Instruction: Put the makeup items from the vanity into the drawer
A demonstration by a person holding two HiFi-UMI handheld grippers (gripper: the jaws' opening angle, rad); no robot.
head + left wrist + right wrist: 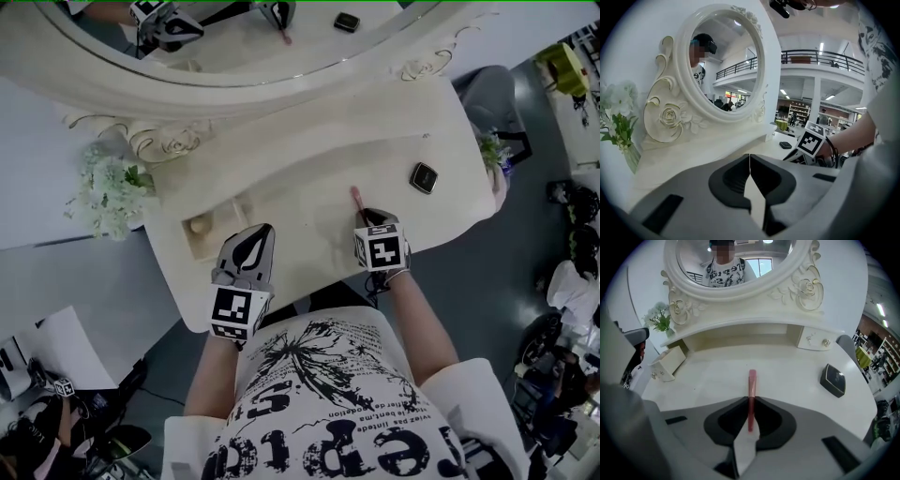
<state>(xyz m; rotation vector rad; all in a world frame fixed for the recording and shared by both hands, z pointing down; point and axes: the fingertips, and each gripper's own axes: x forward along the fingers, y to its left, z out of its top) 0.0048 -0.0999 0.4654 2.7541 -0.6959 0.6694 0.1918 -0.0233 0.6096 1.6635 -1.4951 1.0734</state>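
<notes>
The right gripper [751,400] has its jaws clenched on a thin pink makeup stick [752,379]. The stick runs up between them and its far end pokes out over the white bench [787,373]. The head view shows the same grip from above: the right gripper [366,217] points steeply down at the bench [309,178], with the pink stick [355,195] standing out beyond its tip.

Only the left gripper view shows the left gripper [749,158] face on, and there its jaws are pressed together with nothing between them. In the head view the left gripper [253,234] sits near the bench's front edge, just beside a small drawer [208,236].

The right gripper view shows that small drawer [665,363] pulled out at the left, with its knobs visible. A black compact [833,379] lies on the bench to the right of the stick, well apart from it. The black compact [424,177] also shows in the head view. White flowers [108,192] stand at the left end, below the round mirror [724,65].
</notes>
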